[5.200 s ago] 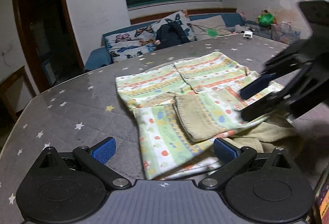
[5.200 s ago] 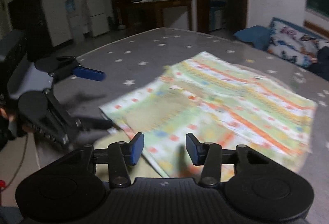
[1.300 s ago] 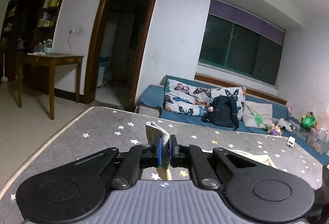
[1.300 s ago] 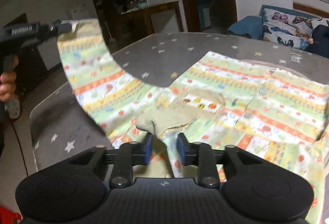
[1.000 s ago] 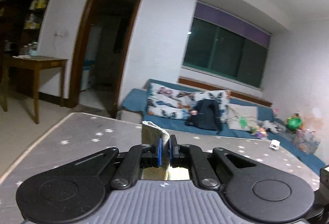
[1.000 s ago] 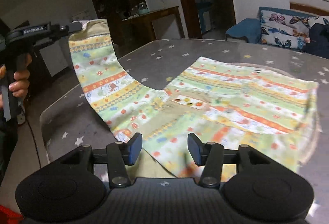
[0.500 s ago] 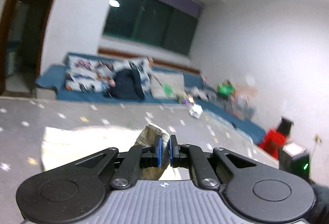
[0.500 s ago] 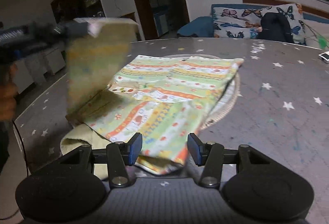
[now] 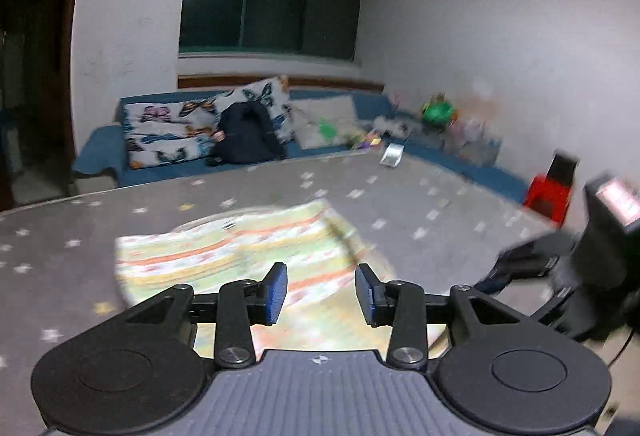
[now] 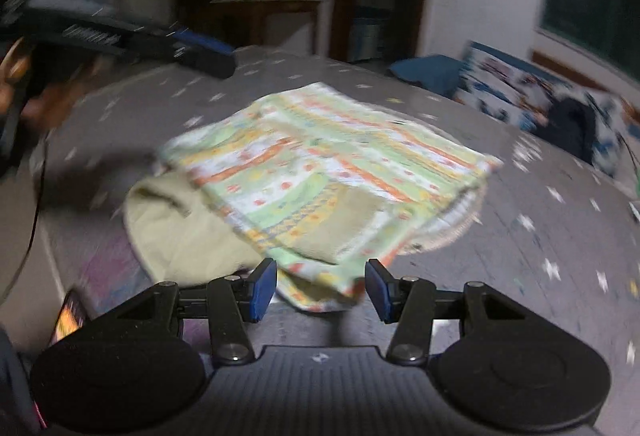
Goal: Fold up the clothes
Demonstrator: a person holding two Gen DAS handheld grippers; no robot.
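A folded child's garment (image 10: 328, 172) with green, orange and yellow stripes lies on the grey star-patterned table (image 10: 540, 236); its sleeve with a tan cuff (image 10: 348, 224) is laid across the top. It also shows blurred in the left wrist view (image 9: 240, 256). My left gripper (image 9: 321, 294) is open and empty above the garment's near edge. My right gripper (image 10: 320, 290) is open and empty just short of the garment's near corner. The left gripper also shows in the right wrist view (image 10: 200, 56), raised at the far left.
A plain yellow-green cloth (image 10: 180, 228) lies under the garment's left side. A blue sofa (image 9: 224, 152) with butterfly cushions and a black backpack (image 9: 248, 134) stands beyond the table. A small white object (image 9: 392, 156) sits at the table's far edge. A red stool (image 9: 546, 196) stands at the right.
My left gripper has opened and let go of the sleeve cuff, which now lies folded across the garment. The right gripper stays open and has moved closer to the garment's corner.
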